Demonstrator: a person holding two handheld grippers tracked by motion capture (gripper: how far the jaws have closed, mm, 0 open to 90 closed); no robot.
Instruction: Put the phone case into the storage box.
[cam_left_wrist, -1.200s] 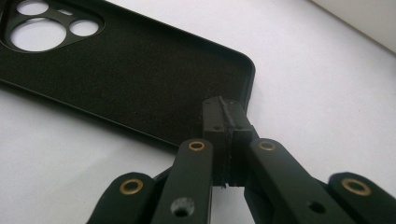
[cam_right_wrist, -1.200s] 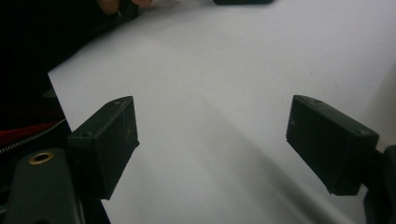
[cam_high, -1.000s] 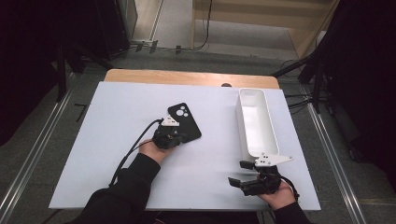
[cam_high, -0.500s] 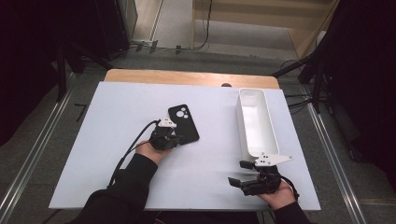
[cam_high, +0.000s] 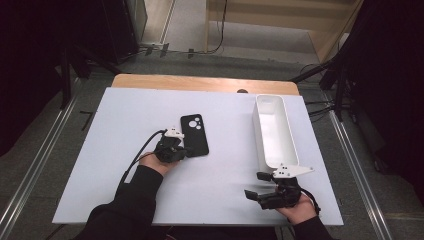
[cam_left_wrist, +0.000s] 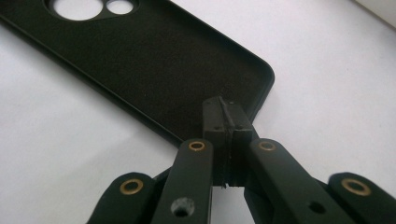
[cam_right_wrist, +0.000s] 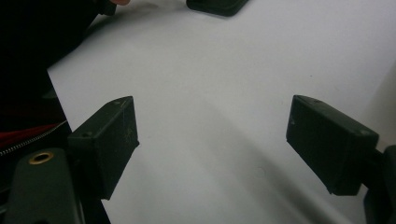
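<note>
Table (cam_high: 100, 190), white top, wood strip along its far edge, takes up most of the high view. All places below are given from the white tray (cam_high: 274, 131).

White tray: long, narrow, open-topped, lying lengthwise along the table's right side, its short ends toward the far and near edges.

Phone case (cam_high: 194, 135): black, flat on the table, well to the left of the tray, about level with its middle. Camera cutouts at the case's far end, open inner side facing up. In the left gripper view the case (cam_left_wrist: 154, 60) fills the upper part, matte inside, raised rim all around.

Left gripper (cam_high: 176, 150): left of the tray, right at the case's near left corner. Jaws fully together, pads pressed flat on each other in the left gripper view (cam_left_wrist: 226, 126). Tips sit at or over the case's near rim; whether any rim is pinched between them is hard to say from this angle, it looks like none. Cable runs off it toward the near table edge.

Right gripper (cam_high: 264, 192): just past the tray's near end, close to the near table edge, grey plate on top. Jaws wide apart in the right gripper view (cam_right_wrist: 210, 140), bare table between them, holding nothing.
</note>
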